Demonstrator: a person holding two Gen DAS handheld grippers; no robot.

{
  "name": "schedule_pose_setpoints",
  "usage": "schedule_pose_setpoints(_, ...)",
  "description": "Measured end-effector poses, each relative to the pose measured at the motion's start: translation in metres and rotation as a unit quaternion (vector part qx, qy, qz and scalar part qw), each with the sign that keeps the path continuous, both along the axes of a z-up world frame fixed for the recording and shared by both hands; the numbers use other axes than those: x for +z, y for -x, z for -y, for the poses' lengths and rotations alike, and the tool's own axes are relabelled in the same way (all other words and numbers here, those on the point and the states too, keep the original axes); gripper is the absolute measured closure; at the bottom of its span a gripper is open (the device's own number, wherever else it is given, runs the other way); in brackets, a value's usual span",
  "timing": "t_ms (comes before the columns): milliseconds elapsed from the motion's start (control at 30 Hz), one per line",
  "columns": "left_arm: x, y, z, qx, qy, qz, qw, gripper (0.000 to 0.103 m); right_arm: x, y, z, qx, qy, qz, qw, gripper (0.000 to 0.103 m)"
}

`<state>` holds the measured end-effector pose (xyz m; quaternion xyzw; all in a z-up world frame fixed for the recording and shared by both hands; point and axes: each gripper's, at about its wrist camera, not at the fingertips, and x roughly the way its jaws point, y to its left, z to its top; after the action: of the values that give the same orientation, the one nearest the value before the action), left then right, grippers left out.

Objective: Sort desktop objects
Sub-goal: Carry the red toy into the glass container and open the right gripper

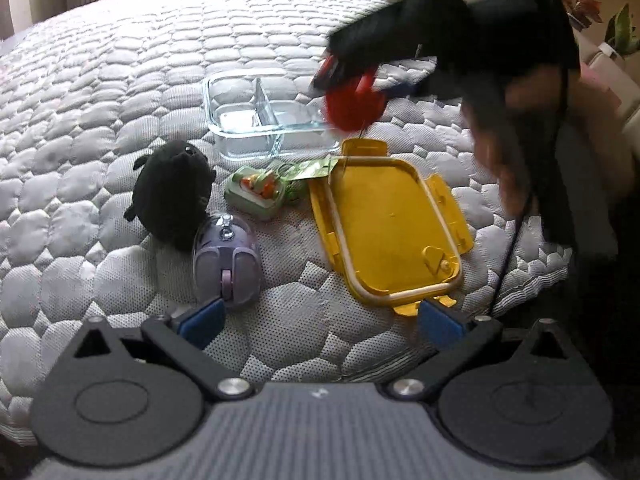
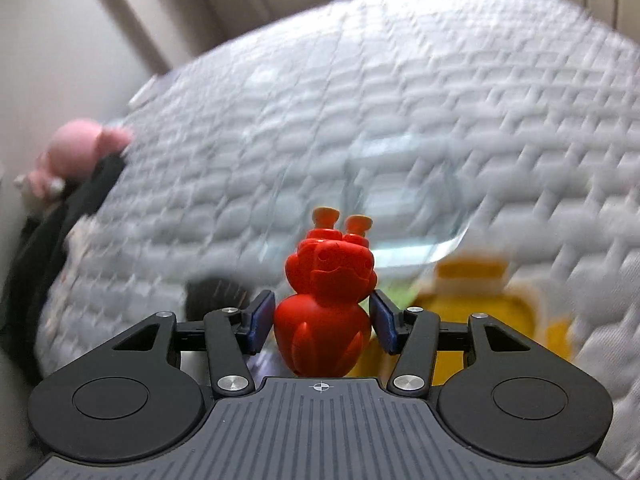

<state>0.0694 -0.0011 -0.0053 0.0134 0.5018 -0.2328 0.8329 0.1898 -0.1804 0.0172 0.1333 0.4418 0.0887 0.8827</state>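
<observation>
My right gripper (image 2: 323, 322) is shut on a red toy figure (image 2: 326, 300) with orange feet. In the left wrist view the red toy (image 1: 354, 108) hangs in that gripper above the right end of a clear glass two-compartment container (image 1: 264, 114). My left gripper (image 1: 320, 320) is open and empty, low over the quilt. Just ahead of it lie a purple mouse-shaped toy (image 1: 228, 256), a black plush (image 1: 172, 192), a small green case (image 1: 256, 190) and a yellow container lid (image 1: 386, 228), inner side up.
All objects rest on a grey quilted mattress (image 1: 120, 80). A pink plush (image 2: 76, 156) and dark cloth lie at its far left edge in the right wrist view. The person's arm and a cable hang at the right in the left wrist view.
</observation>
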Motion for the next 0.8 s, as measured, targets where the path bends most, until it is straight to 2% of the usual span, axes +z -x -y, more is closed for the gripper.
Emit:
schedule_pose_setpoints(167,-0.010,-0.005,-0.006,0.001,0.012,-0.012,0.9999,0.000,0.003,-0.050,0.021,-0.050,0.048,0.003,0.998,0.047)
schedule_pose_setpoints(267,-0.014,-0.008,-0.009,0.002,0.020,-0.019,0.9996,0.000,-0.017,-0.077,0.027,-0.070,0.076,-0.022,0.994,0.047)
schedule_pose_setpoints(367,-0.016,-0.011,-0.011,0.005,0.024,-0.023,0.9994,0.000,-0.042,-0.095,0.028,-0.079,0.082,-0.050,0.992,0.047)
schedule_pose_setpoints(533,-0.023,-0.017,-0.012,0.012,0.023,-0.037,0.9990,0.000,-0.054,-0.109,0.018,-0.077,0.101,-0.040,0.991,0.047)
schedule_pose_setpoints(700,-0.028,-0.019,-0.014,0.020,0.020,-0.044,0.9987,0.000,-0.066,-0.122,0.010,-0.061,0.065,-0.069,0.994,0.047)
schedule_pose_setpoints(800,-0.030,-0.020,-0.016,0.027,0.014,-0.046,0.9985,0.000,-0.073,-0.126,0.006,-0.056,0.064,-0.080,0.993,0.047)
